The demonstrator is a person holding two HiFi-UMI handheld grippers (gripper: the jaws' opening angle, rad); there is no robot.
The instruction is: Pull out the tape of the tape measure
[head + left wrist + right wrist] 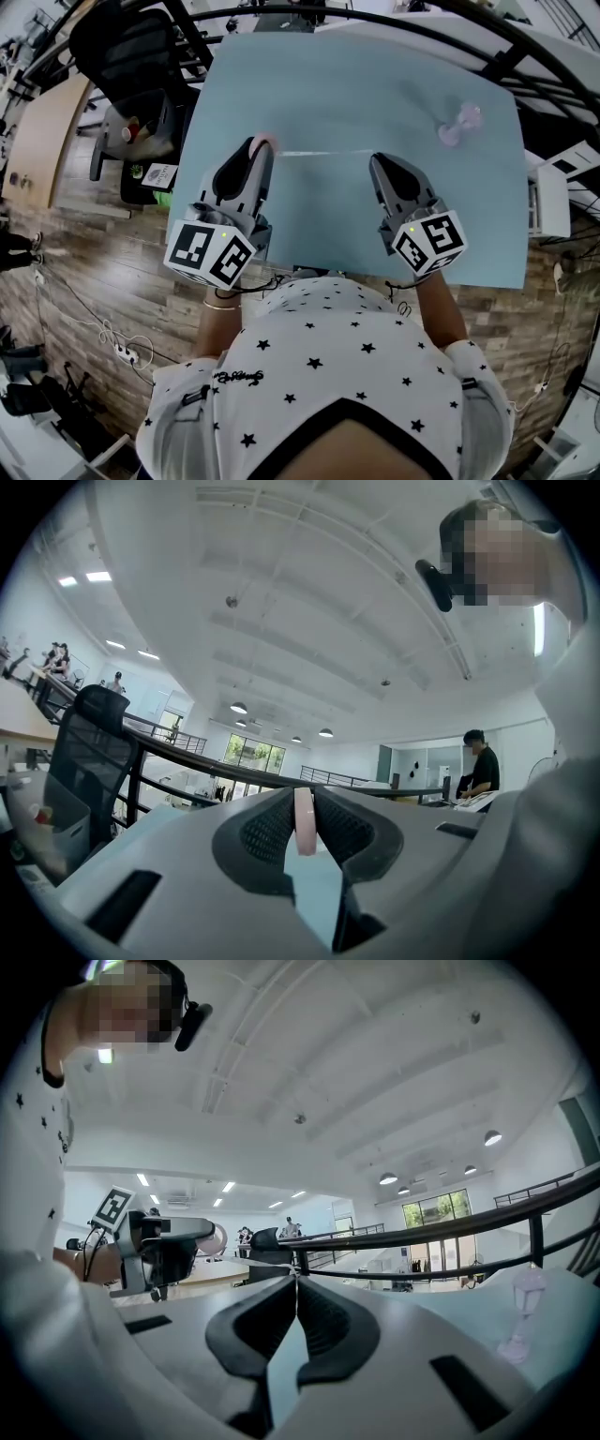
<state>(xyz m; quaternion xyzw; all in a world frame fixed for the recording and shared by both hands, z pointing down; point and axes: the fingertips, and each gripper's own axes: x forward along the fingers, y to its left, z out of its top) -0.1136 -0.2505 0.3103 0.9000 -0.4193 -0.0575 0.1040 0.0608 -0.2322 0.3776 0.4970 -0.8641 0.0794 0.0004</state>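
Left claw (261, 148) is clamped on the tape measure (305, 821), and its pads hide most of the case. In the left gripper view only a thin pink edge shows between the jaws. In the head view only a small pink curve shows at the tip. No print or button on the case can be made out.

Right claw (296, 1275) has its jaws together on the free end of the tape (323, 152). The strip is so thin there that the end piece cannot be seen, only a pale line that leaves the tip. Marks on the tape are too small to read.

The case is round, flat and pink, and it stands on edge in the grip. The tape is a pale, narrow band, pulled out straight and held above the light blue worktop (375, 75), at about 12 o'clock from the centre of the head view. Its long axis runs from 9 o'clock, at the case, to 3 o'clock, at the right claw.

A small translucent purple object (460, 123) lies on the worktop at 2 o'clock, well apart from both claws; its shape is not clear.
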